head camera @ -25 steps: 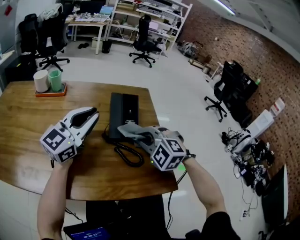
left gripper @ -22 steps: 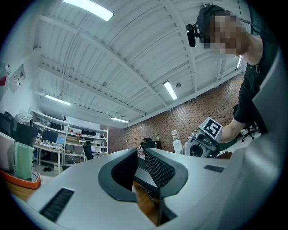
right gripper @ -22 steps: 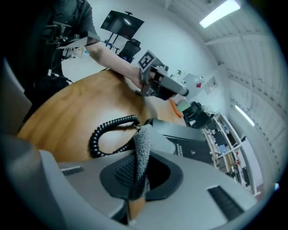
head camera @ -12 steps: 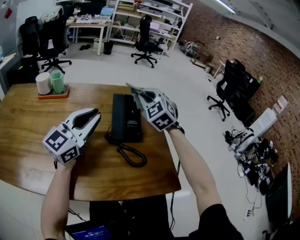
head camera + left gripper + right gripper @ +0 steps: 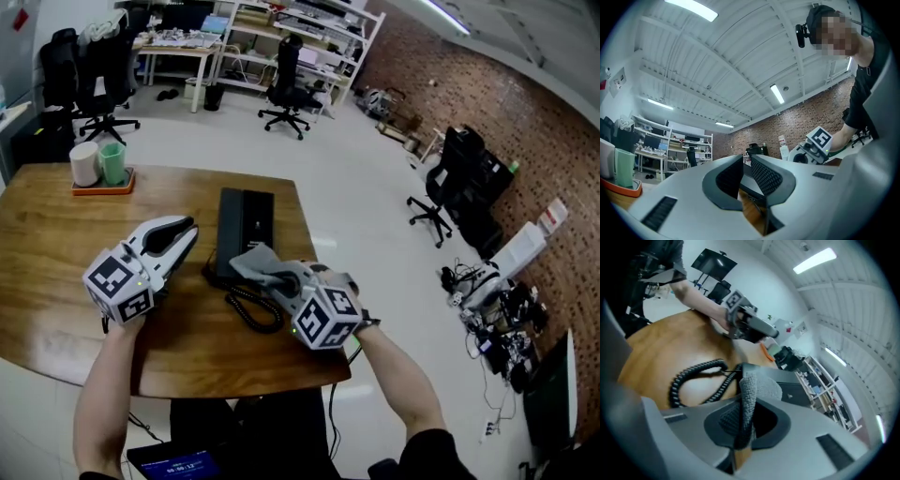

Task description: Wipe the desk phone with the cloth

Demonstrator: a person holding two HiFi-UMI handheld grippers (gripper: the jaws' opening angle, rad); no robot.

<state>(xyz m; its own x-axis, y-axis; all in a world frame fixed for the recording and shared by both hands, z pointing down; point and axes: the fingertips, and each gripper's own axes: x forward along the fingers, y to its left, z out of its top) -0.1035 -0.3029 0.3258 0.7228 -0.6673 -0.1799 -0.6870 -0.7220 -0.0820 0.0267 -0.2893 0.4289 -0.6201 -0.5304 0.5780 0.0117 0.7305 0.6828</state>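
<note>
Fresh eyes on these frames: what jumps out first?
The right gripper clamps a grey cloth over the near end of the black desk phone on the right side of the table, its coiled cord looped just in front. The left gripper is beside the phone, jaws slightly apart and empty. A white cup and green cup stand on an orange tray at the far left corner.

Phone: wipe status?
Right gripper shut on cloth, cloth over near end of phone. Left gripper slightly open, empty, beside phone. Coiled cord close by right gripper.
</note>
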